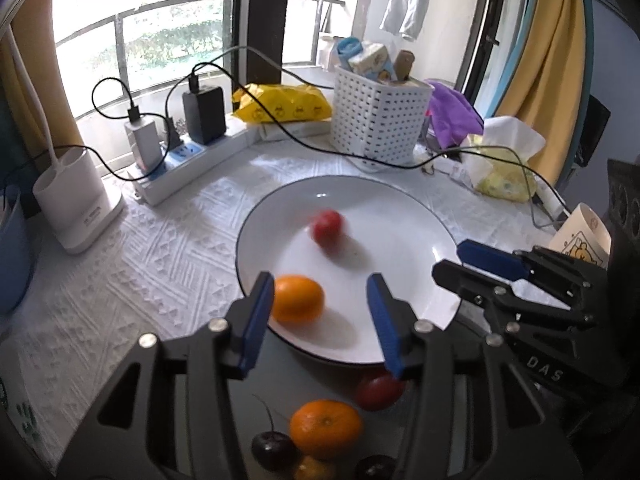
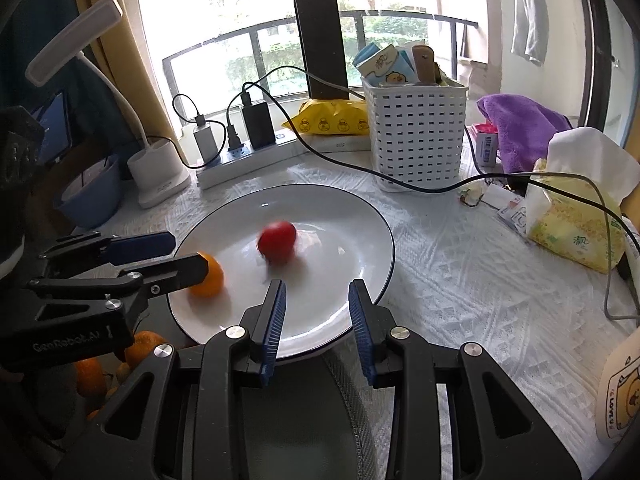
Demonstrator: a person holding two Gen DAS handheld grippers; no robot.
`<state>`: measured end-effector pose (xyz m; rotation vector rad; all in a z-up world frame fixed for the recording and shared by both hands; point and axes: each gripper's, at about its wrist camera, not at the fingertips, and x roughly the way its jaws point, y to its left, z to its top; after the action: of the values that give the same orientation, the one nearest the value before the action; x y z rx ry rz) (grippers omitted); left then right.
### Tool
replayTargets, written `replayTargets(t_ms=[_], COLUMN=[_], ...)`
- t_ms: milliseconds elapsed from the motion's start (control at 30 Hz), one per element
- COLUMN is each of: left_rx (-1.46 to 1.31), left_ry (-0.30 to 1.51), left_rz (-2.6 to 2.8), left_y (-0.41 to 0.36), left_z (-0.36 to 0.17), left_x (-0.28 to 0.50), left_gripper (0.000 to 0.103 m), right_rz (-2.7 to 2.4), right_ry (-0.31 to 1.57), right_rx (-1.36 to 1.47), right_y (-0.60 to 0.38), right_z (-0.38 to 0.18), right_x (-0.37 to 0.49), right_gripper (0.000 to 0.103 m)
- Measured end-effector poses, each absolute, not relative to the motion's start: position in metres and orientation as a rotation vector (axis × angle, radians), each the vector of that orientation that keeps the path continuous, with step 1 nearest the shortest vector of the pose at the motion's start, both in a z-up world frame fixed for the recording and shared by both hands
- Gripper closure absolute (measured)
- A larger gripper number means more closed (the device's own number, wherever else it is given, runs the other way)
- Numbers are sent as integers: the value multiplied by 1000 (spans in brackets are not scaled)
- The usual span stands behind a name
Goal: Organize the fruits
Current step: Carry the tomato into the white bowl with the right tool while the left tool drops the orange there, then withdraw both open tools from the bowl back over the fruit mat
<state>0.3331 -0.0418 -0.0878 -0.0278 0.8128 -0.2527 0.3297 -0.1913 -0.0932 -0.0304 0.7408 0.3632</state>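
Note:
A white plate with a dark rim holds an orange near its front left and a blurred red fruit near its middle. My left gripper is open and empty above the plate's front, just right of the orange. My right gripper is open and empty over the plate's near right rim. Below the plate's front edge lie another orange, a dark red fruit and dark cherries.
A white slotted basket stands behind the plate. A power strip with chargers, a black cable, a yellow packet, a tissue pack, a purple cloth and a white lamp base ring the cloth-covered table.

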Motion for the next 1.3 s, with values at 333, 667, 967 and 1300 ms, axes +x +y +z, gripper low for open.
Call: replayTargets(t_ms=[333, 667, 967, 1300], left_rx=[-45, -86, -92, -102], left_ry=[771, 707, 698, 709], left_rz=[-242, -218, -194, -170], left_y=[-34, -20, -8, 5], left_z=[-72, -56, -59, -71], left_x=[315, 283, 255, 228], left_gripper=[51, 41, 41, 41], right_rz=[358, 363, 378, 388], right_ry=[722, 698, 690, 701], right_rx=[-30, -51, -69, -92], right_y=[-191, -183, -174, -160], right_z=[-83, -71, -67, -71], right_x=[319, 293, 271, 252], right_gripper=[66, 66, 65, 65])
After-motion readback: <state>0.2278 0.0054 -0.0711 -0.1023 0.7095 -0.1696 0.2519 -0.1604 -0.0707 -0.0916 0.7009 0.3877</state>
